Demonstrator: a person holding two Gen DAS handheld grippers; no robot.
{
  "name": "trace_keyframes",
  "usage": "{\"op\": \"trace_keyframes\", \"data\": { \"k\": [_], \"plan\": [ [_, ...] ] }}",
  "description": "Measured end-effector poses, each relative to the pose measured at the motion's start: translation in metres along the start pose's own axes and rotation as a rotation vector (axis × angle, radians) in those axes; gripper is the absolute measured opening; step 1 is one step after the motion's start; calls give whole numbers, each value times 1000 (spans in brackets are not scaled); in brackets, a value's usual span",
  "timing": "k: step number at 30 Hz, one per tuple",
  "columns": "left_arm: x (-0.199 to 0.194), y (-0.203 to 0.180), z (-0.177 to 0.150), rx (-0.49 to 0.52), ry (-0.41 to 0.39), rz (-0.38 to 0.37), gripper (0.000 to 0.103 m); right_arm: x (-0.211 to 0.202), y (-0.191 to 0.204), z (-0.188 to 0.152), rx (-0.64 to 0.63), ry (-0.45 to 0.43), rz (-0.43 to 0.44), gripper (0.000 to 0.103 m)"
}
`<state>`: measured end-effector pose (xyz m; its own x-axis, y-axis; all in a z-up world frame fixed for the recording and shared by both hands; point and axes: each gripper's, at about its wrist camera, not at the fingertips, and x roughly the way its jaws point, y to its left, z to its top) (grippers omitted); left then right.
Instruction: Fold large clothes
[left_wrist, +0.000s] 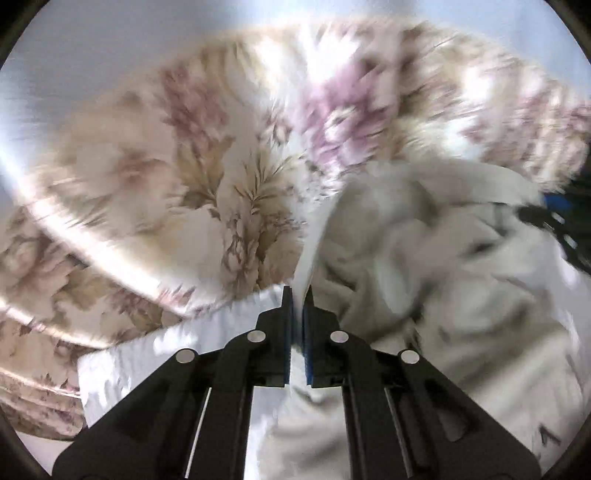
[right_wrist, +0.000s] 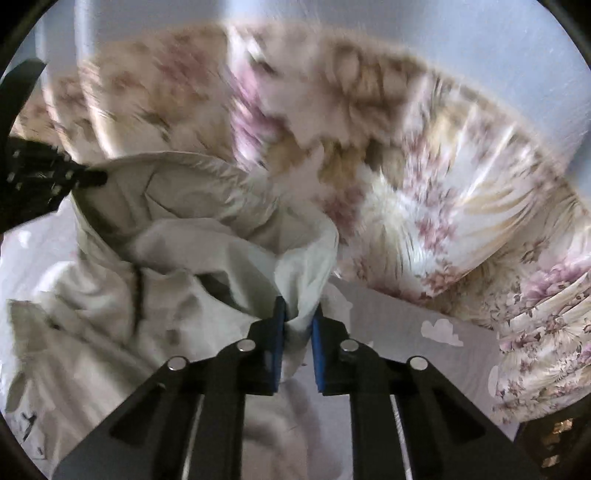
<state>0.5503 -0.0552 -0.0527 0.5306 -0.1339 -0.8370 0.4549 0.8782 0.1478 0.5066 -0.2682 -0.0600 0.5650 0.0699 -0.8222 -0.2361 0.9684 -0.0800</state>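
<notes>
A large pale cream garment (left_wrist: 424, 266) hangs bunched between my two grippers, above a bed. My left gripper (left_wrist: 298, 291) is shut on a thin edge of the garment, which rises from between its blue pads. My right gripper (right_wrist: 300, 306) is shut on a thicker fold of the same garment (right_wrist: 155, 258). The right gripper shows at the right edge of the left wrist view (left_wrist: 554, 221); the left gripper shows at the left edge of the right wrist view (right_wrist: 48, 181), gripping the cloth. Both views are blurred by motion.
A floral quilt (left_wrist: 166, 166) in cream, tan and pink lies heaped behind the garment; it also fills the right wrist view (right_wrist: 443, 206). A white sheet with a pale pattern (right_wrist: 424, 325) lies under the grippers. A plain pale wall (left_wrist: 92, 48) stands behind.
</notes>
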Motion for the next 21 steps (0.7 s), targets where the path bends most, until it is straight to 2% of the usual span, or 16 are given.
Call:
{"op": "trace_keyframes", "data": {
  "k": [3, 4, 6, 8, 9, 10, 11, 12, 14, 17, 18, 20, 21],
  "plan": [
    [-58, -9, -39, -23, -85, -47, 3, -52, 19, -14, -30, -107, 45, 12],
    [-80, -16, -62, -24, -113, -59, 4, -69, 25, -22, -42, -140, 58, 12],
    [-100, -29, -100, -23, -136, -67, 4, -105, 39, -44, -54, -203, 110, 12],
    [-99, -36, -140, -20, -118, -42, 10, -118, 54, -76, -64, -191, 176, 12],
    [-95, -37, -162, -13, -96, -9, 21, -116, 61, -89, -76, -157, 202, 14],
    [-82, -39, -188, 2, -55, 45, 47, -112, 68, -105, -94, -126, 205, 15],
    [-75, -38, -204, 6, -33, 72, 59, -103, 72, -123, -115, -84, 187, 15],
    [-66, -33, -226, -5, -2, 100, 63, -94, 73, -139, -125, -44, 170, 16],
    [-62, -21, -255, -45, 51, 100, 62, -80, 62, -167, -76, 24, 189, 21],
    [-71, 3, -270, -127, 41, 106, 68, -79, 38, -185, 21, 44, 217, 34],
    [-78, 10, -267, -155, 19, 103, 74, -84, 30, -183, 58, 23, 213, 35],
    [-87, 15, -255, -177, -24, 95, 78, -97, 23, -176, 91, -39, 219, 40],
    [-93, 14, -244, -183, -52, 97, 80, -103, 22, -171, 105, -76, 218, 51]
  ]
}}
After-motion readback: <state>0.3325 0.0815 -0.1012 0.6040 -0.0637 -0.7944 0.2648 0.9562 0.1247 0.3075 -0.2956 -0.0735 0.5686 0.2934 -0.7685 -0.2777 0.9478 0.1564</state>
